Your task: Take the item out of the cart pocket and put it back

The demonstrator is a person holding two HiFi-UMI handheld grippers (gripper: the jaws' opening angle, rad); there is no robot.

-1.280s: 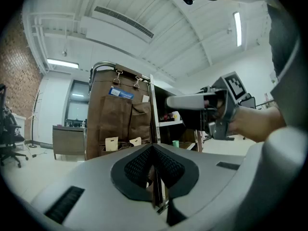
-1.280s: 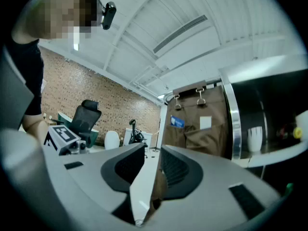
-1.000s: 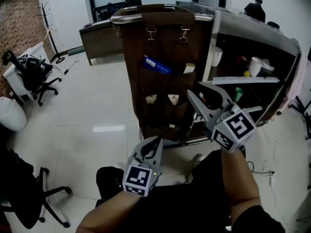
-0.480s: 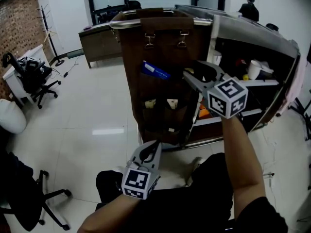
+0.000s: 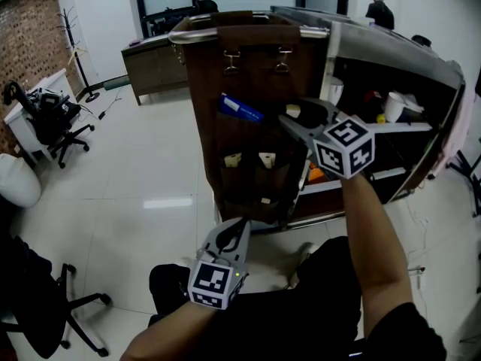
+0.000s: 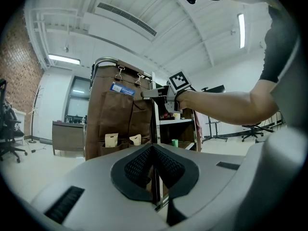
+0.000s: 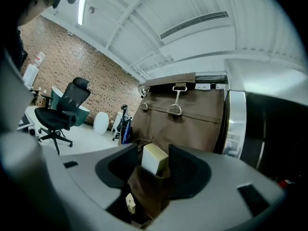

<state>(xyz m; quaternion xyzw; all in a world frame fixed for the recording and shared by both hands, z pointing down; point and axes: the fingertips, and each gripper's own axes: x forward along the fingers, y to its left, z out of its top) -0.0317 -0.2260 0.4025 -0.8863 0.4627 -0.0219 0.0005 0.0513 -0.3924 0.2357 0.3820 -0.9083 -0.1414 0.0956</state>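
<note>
A brown fabric organiser [image 5: 225, 74] hangs on the end of the cart [image 5: 421, 59]. A cream block [image 5: 293, 110] stands in its upper right pocket. My right gripper [image 5: 290, 114] is at that pocket. In the right gripper view the cream block [image 7: 155, 159] stands between the open jaws of the right gripper [image 7: 156, 168], with a gap on each side. The pocket's brown edge [image 7: 147, 189] lies below it. My left gripper [image 5: 243, 220] hangs low near my lap, shut and empty; the left gripper [image 6: 154, 150] points towards the cart.
A blue packet [image 5: 240, 107] sticks out of the upper left pocket, and two pale tags [image 5: 234, 159] sit in lower pockets. Cart shelves [image 5: 376, 124] hold cups and bottles. Office chairs [image 5: 52, 119] stand at left. A person [image 5: 379, 10] stands far behind the cart.
My right gripper has risen from in front of the lower shelf to the upper right pocket, and its jaws now stand around the cream block. The left gripper has stayed put.
</note>
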